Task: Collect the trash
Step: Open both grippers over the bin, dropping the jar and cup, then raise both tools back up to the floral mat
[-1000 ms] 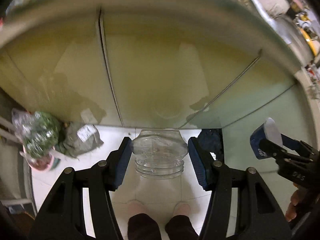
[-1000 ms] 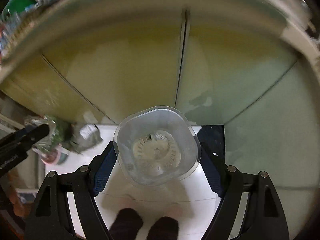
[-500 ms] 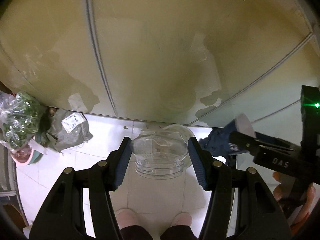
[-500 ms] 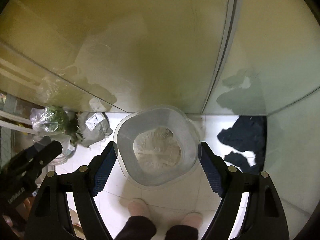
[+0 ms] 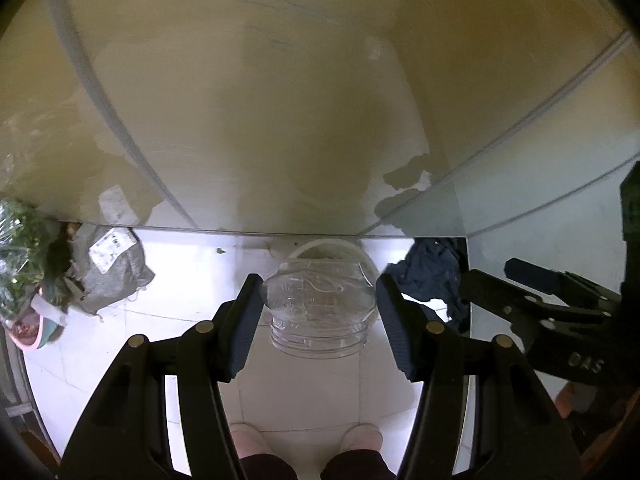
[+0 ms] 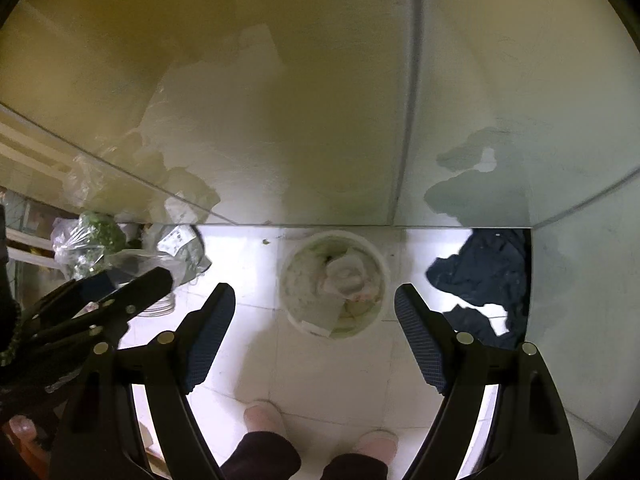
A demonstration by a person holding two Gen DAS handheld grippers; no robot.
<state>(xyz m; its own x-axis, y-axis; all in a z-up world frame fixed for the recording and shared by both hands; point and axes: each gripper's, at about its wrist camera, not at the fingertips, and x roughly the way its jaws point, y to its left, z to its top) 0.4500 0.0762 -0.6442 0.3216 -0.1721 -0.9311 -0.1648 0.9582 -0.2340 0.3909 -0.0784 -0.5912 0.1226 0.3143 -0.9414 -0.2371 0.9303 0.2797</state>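
Left wrist view shows us holding a clear plastic jar point(image 5: 318, 312) between the pads of the left gripper point(image 5: 319, 320), jaws about half spread and both pads touching its sides, so we read it as grasped. Just past the jar, toward twelve o'clock, the rim of a white bin point(image 5: 368, 266) peeks out on the tiled floor point(image 5: 188, 292).

In the right wrist view the bin point(image 6: 376, 264) sits between the spread jaws of the right gripper point(image 6: 316, 338), already holding crumpled paper and wrappers. That gripper stands wide and released, with nothing between its pads; the bin lies far below on the floor, not touched.

We judge the step in hand to be dropping the trash: the right side looks done, and the jar is the piece left. The next move calls for centring the jar over the bin's mouth, then spreading the left jaws so it falls inside and not on the tiles.

A dark cloth point(image 6: 486, 280) lies at three o'clock of the bin, and bags of greens point(image 6: 90, 240) at nine o'clock. Whether those count as trash we cannot tell.
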